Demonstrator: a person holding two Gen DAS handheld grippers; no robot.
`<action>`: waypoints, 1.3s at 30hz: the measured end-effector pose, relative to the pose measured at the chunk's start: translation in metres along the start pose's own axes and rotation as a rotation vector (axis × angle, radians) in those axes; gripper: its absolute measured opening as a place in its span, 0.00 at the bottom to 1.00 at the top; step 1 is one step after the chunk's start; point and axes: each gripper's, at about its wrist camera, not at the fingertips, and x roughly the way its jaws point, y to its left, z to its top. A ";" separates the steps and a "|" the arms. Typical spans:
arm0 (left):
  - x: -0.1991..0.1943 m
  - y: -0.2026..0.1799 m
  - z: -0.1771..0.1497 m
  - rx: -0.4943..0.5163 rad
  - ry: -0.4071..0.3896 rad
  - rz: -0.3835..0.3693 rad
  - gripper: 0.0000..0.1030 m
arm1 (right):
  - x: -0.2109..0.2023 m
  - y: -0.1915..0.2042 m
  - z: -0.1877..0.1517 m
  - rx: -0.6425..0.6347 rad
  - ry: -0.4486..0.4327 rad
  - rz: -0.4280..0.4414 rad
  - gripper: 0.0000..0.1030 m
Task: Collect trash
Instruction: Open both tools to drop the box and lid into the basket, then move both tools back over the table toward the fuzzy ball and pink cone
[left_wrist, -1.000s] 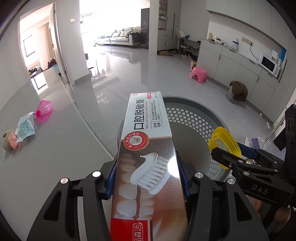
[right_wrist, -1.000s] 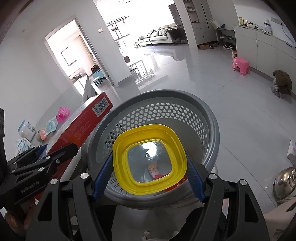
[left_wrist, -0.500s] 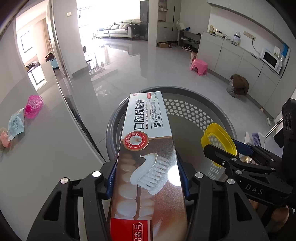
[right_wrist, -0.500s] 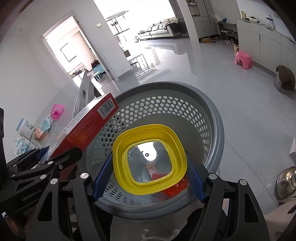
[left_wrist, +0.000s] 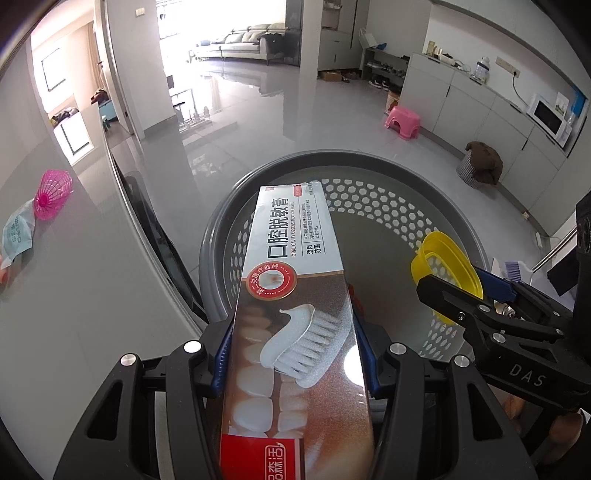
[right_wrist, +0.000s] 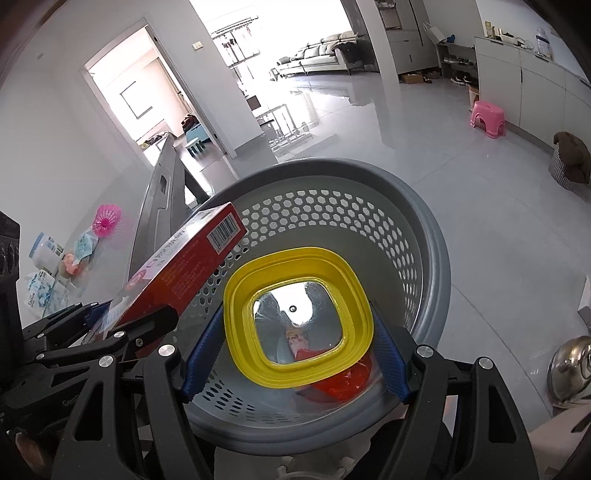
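My left gripper (left_wrist: 293, 350) is shut on a toothpaste box (left_wrist: 295, 295) with a brush and teeth printed on it. The box juts out over the grey perforated waste basket (left_wrist: 373, 162). My right gripper (right_wrist: 295, 354) is shut on a yellow lid with a clear middle (right_wrist: 295, 317), held over the same basket (right_wrist: 428, 236). The box (right_wrist: 184, 273) shows red at left in the right wrist view, and the lid (left_wrist: 447, 266) shows at right in the left wrist view. Red wrappers (right_wrist: 343, 380) lie in the basket's bottom.
A grey table (left_wrist: 74, 277) lies to the left with a pink mesh cup (left_wrist: 51, 192) and a pale blue packet (left_wrist: 16, 232) on it. More packets and a jar (right_wrist: 44, 251) sit there. A pink stool (left_wrist: 402, 122) stands on the glossy floor.
Both grippers have moved forward and over the basket with their loads. The table with its leftover items has slid to the left edge of view.
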 end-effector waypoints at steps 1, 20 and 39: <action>0.000 0.000 0.001 -0.001 0.002 0.000 0.51 | 0.000 0.001 0.000 -0.003 0.000 0.000 0.70; -0.009 0.004 0.001 -0.012 -0.024 -0.003 0.63 | -0.013 -0.003 -0.001 0.006 -0.034 0.003 0.77; -0.033 0.017 -0.010 -0.085 -0.093 -0.018 0.92 | -0.038 0.000 -0.010 0.023 -0.063 -0.013 0.77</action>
